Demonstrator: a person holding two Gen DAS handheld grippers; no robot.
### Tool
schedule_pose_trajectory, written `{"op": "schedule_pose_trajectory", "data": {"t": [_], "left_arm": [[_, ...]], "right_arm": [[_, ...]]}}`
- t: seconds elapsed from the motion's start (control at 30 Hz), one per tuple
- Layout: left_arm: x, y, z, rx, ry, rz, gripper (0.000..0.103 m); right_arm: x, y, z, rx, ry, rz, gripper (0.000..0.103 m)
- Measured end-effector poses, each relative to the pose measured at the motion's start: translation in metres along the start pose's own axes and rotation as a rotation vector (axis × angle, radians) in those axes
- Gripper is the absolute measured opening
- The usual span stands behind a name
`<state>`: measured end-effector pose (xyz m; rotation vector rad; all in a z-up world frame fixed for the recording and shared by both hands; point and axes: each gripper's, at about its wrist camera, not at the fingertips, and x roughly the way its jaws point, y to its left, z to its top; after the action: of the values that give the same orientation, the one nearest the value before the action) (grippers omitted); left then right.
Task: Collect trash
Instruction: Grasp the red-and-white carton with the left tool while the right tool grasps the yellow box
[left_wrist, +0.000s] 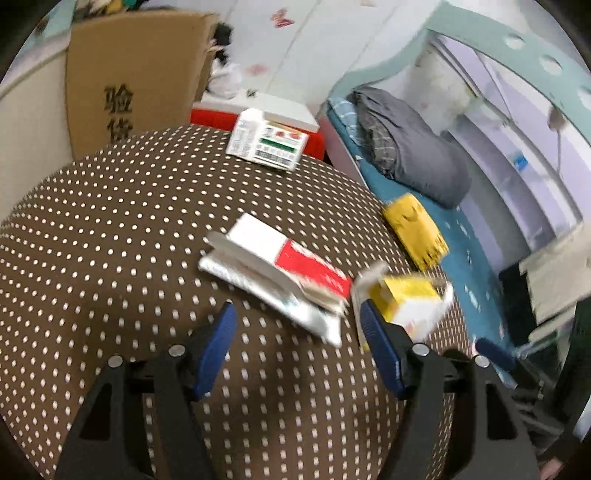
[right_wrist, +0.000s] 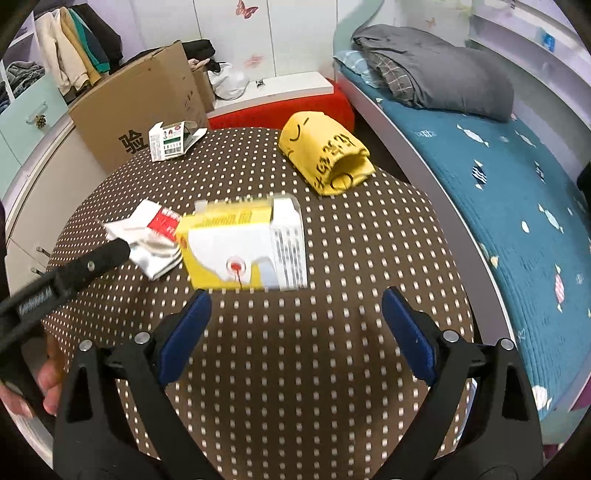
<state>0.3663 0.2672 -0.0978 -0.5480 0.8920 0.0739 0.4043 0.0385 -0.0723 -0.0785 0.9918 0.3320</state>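
Observation:
A brown dotted table (left_wrist: 110, 229) holds trash. A red and white box (left_wrist: 284, 258) lies on a silver pouch (left_wrist: 295, 306) just ahead of my open, empty left gripper (left_wrist: 297, 325). A yellow and white box (left_wrist: 406, 302) lies beside its right finger. In the right wrist view the yellow and white box (right_wrist: 243, 247) lies just ahead of my open, empty right gripper (right_wrist: 295, 306); the red and white box (right_wrist: 162, 225) lies to its left. A small white carton (left_wrist: 266, 142) sits at the far edge, also in the right wrist view (right_wrist: 171, 142).
A yellow pouch (right_wrist: 325, 158) lies at the table's far right side. A cardboard box (right_wrist: 140, 110) stands behind the table. A bed with a grey blanket (right_wrist: 436, 70) runs along the right. A red stool (right_wrist: 280, 107) is behind the table.

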Motion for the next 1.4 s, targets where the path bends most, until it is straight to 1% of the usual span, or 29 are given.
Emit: {"op": "schedule_pose_trajectory", "data": {"t": [0.1,0.17,0.2,0.23,0.27,0.3,0.37,0.4,0.47,0.53,0.57,0.6,0.63,0.7,0.8,0.83,0.93,1.03,1.27,1.4], "left_arm": [[0.015,0.010,0.013,-0.065,0.021,-0.022,0.068],[0.027,0.015,0.019,-0.097,0.050,-0.007,0.066],[0.027,0.014,0.020,-0.088,0.028,-0.001,0.065],[0.028,0.011,0.021,-0.071,0.016,0.016,0.050],[0.030,0.009,0.021,-0.051,0.020,0.036,0.030],[0.033,0.007,0.020,-0.024,0.034,0.054,0.023],[0.032,0.006,0.019,-0.006,0.022,0.039,0.018],[0.029,0.004,0.017,0.015,0.011,0.034,0.017],[0.019,0.002,0.016,0.050,-0.018,0.044,0.012],[0.005,0.000,0.015,0.076,-0.074,0.043,0.009],[0.000,0.000,0.014,0.087,-0.085,0.040,0.008],[-0.004,-0.001,0.013,0.100,-0.091,0.043,0.008],[-0.009,-0.002,0.011,0.118,-0.102,0.054,0.008],[-0.014,-0.006,0.007,0.167,-0.130,0.083,0.008],[-0.020,-0.011,-0.001,0.209,-0.145,0.104,0.008],[-0.022,-0.014,-0.004,0.221,-0.151,0.110,0.008],[-0.026,-0.019,-0.008,0.246,-0.162,0.127,0.007],[-0.032,-0.029,-0.013,0.269,-0.169,0.124,0.007],[-0.038,-0.059,-0.025,0.310,-0.184,0.084,0.007],[-0.038,-0.081,-0.034,0.331,-0.175,0.057,0.007]], "right_arm": [[0.009,-0.001,0.009,0.000,0.006,0.003,0.091],[0.014,-0.003,0.013,0.005,0.009,0.009,0.091],[0.016,-0.004,0.014,0.009,0.011,0.012,0.091],[0.019,-0.005,0.015,0.015,0.014,0.013,0.091],[0.022,-0.006,0.016,0.022,0.021,0.017,0.091],[0.025,-0.006,0.017,0.025,0.026,0.023,0.091],[0.030,-0.004,0.018,0.022,0.032,0.045,0.091],[0.033,-0.003,0.019,0.019,0.029,0.056,0.091],[0.037,-0.001,0.021,0.014,0.016,0.094,0.091],[0.044,0.002,0.023,0.011,0.011,0.147,0.090],[0.047,0.002,0.023,0.014,0.017,0.159,0.085],[0.049,0.002,0.022,0.019,0.026,0.176,0.065],[0.051,0.002,0.022,0.024,0.034,0.199,0.038],[0.055,0.001,0.019,0.043,0.041,0.250,0.019],[0.048,0.001,0.014,0.051,-0.015,0.251,0.007],[0.042,0.000,0.012,0.053,-0.041,0.255,0.005],[0.025,0.001,0.008,0.043,-0.100,0.260,0.004],[0.008,-0.002,0.003,0.035,-0.141,0.226,0.004],[-0.014,-0.025,-0.013,0.060,-0.162,0.188,0.003],[-0.030,-0.041,-0.025,0.094,-0.184,0.162,0.003]]}}
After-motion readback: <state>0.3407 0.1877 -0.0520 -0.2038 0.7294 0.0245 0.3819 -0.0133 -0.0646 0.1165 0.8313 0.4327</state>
